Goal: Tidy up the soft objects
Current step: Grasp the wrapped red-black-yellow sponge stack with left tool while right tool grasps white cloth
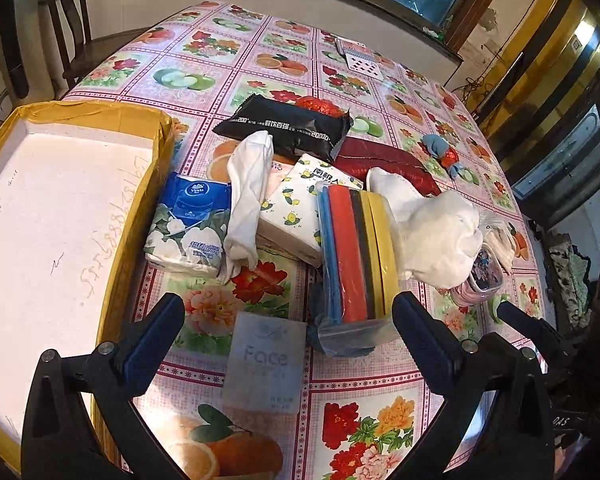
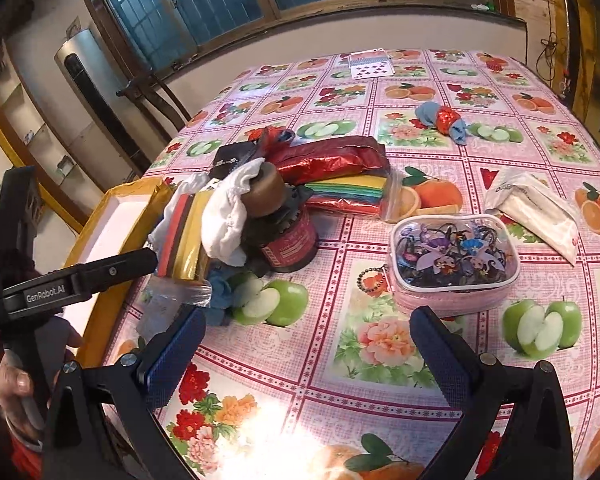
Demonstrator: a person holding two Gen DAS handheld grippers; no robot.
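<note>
My left gripper point(image 1: 288, 308) hovers open low over the table, with nothing between its fingers. Just ahead of it lie a clear bag of coloured sponge sheets point(image 1: 356, 252), a grey "Face" packet point(image 1: 266, 364), a blue tissue pack point(image 1: 188, 228), a floral tissue pack point(image 1: 296, 208), a black pack point(image 1: 284, 126) and two white cloths point(image 1: 248, 196) point(image 1: 436, 232). A yellow-taped foam box point(image 1: 60, 216) stands to the left. My right gripper point(image 2: 308, 320) is open and holds nothing, short of a clear pink pouch point(image 2: 452, 260) full of small charms.
A red can point(image 2: 292, 240) with a brown tape roll point(image 2: 264, 192) on top stands among the pile. Beyond are a red foil bag point(image 2: 332, 160), a rainbow sheet bag point(image 2: 352, 192), a white packet point(image 2: 532, 208), a blue-and-red bundle point(image 2: 444, 118) and playing cards point(image 2: 368, 64). A chair point(image 1: 72, 40) stands behind the table.
</note>
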